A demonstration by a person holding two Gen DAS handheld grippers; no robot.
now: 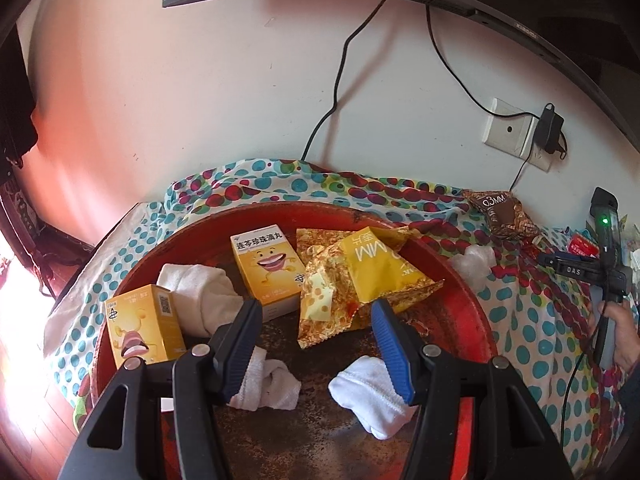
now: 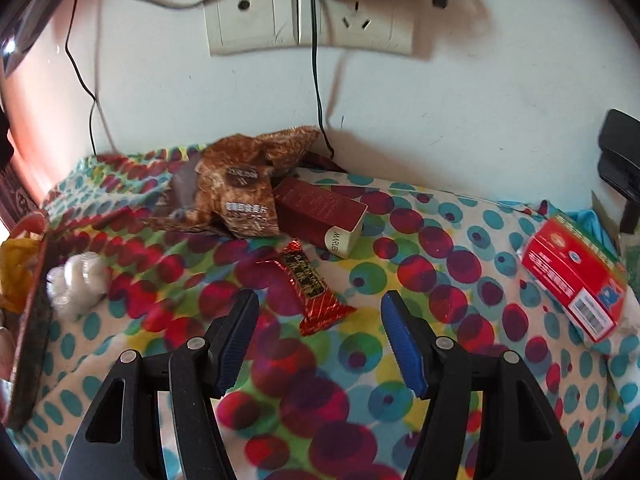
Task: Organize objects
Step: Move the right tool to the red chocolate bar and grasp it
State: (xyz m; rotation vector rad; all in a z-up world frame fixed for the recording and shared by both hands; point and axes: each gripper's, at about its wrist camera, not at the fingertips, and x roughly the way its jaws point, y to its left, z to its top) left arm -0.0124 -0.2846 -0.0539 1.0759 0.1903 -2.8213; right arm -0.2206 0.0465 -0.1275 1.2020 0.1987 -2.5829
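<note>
Two grippers, both parted and empty: left gripper hangs over the round red tray, already stocked with yellow boxes and socks; right gripper eyes the red foil candy bar, dark-red carton beyond.

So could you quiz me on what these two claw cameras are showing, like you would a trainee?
1. True or false: the left claw is gripping a white sock.
2. Which lies nearest ahead of the right claw? A) red candy bar B) brown snack bag C) red-and-white box
3. How many yellow cartoon-face boxes sit in the red tray?

Key: 1. False, it is open and empty. 2. A. 3. Two: one upright, one at the left rim.
</note>
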